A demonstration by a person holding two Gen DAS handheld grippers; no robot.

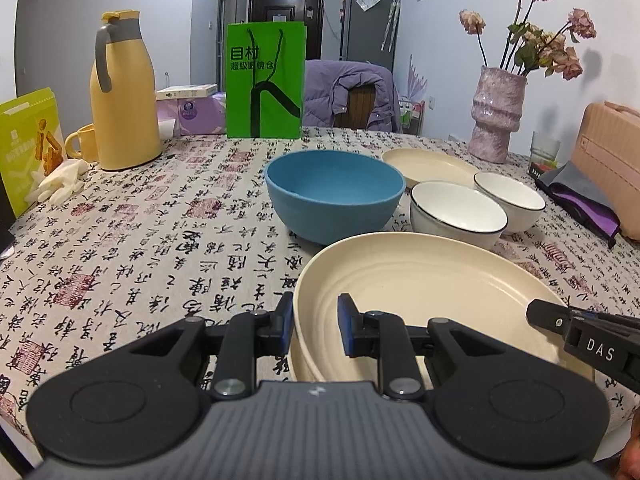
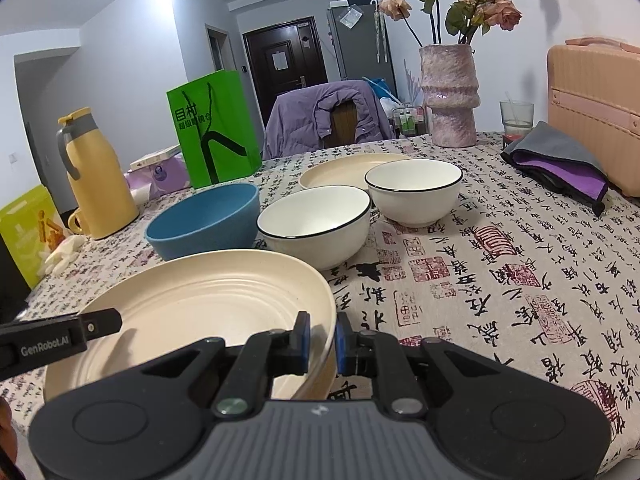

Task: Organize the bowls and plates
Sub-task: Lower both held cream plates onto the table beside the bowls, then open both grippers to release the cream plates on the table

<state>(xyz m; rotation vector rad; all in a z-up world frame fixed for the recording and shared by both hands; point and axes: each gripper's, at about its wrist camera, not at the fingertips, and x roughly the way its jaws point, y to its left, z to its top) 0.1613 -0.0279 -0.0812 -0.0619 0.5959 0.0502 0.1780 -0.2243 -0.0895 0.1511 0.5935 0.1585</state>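
Calligraphy-print tablecloth [image 1: 160, 240], both grippers' fingers clamped on cream plate [image 1: 420, 280] rim — left gripper [image 1: 316, 320], right gripper [image 2: 322, 340]

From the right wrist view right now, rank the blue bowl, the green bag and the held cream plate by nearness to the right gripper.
1. Cream plate, clamped at its rim in the right gripper.
2. Blue bowl, behind the plate, left.
3. Green bag, upright at the far edge.

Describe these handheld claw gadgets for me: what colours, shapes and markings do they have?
Both claws, left and right, look alike: a ribbed grey body, rounded black shoulders with circular dimples, black hinged links with silver bolts, and blue pads on the fingertips. White lettering on the fingers reads "DAS" on one and "GenRobot.AI" on the other.
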